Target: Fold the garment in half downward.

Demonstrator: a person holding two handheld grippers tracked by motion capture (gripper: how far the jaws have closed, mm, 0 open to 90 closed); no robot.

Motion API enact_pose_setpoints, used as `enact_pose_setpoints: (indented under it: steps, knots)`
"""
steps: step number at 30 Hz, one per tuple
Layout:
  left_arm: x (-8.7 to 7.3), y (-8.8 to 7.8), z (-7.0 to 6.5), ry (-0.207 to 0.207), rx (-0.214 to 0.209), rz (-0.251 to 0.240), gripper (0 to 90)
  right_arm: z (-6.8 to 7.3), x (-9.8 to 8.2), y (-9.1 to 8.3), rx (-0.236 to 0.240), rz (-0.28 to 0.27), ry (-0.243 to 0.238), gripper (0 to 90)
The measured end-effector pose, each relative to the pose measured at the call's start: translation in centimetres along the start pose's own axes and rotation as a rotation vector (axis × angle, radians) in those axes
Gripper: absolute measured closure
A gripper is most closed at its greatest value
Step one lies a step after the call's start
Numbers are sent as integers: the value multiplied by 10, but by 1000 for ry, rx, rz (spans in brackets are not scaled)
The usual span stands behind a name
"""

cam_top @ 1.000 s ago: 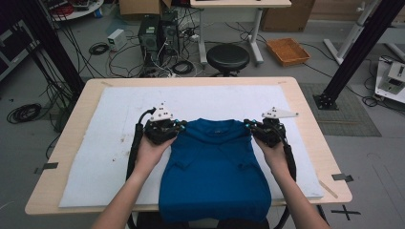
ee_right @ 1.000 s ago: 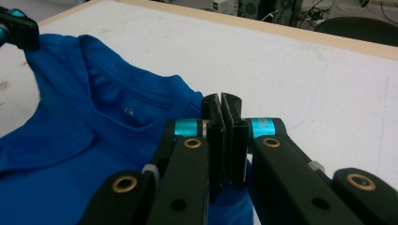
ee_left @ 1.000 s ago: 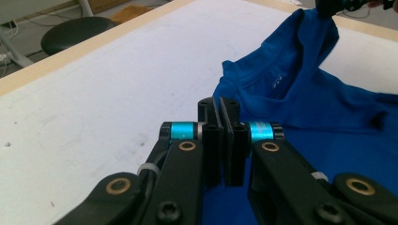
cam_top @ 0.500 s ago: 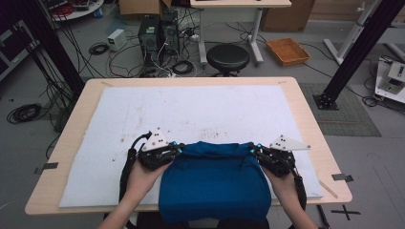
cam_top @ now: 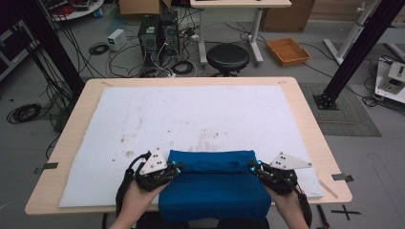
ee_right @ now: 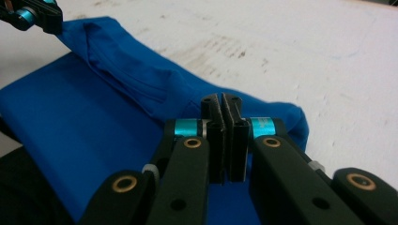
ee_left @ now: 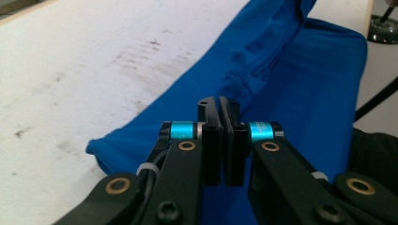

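High view: a blue garment [cam_top: 215,186] lies folded at the near edge of the bench [cam_top: 310,124], on its white cover [cam_top: 191,114], stretched between the two tongs. The left tongs [cam_top: 177,168] are clenched on the cloth's left end at the fold, the right tongs [cam_top: 251,167] on its right end. In each gripper view the jaws stand pressed together, with blue fabric bunched just ahead of them.

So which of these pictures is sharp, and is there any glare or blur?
High view: even light, no glare, the blue cloth fairly sharp. Left gripper view: jaws crisp, the white mat softens with distance. Right gripper view: the same, the mat's far edge washed pale.
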State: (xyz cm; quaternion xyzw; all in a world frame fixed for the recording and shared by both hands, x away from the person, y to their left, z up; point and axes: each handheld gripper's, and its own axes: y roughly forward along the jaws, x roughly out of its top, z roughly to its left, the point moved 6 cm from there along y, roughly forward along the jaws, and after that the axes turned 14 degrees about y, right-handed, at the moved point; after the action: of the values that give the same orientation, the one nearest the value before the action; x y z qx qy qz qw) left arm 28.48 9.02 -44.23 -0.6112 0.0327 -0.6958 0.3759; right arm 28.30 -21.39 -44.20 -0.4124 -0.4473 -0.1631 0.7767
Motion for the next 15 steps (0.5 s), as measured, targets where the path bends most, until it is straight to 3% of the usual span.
enact_pose_setpoints:
  steps: [2,15]
  knots:
    - [-2,0,-6,15,-4,13,876,1,-5,-2,1,10,1,890]
    - [-20,1,-31,17,-61,64,868,9,-36,-12,4,86,0,886]
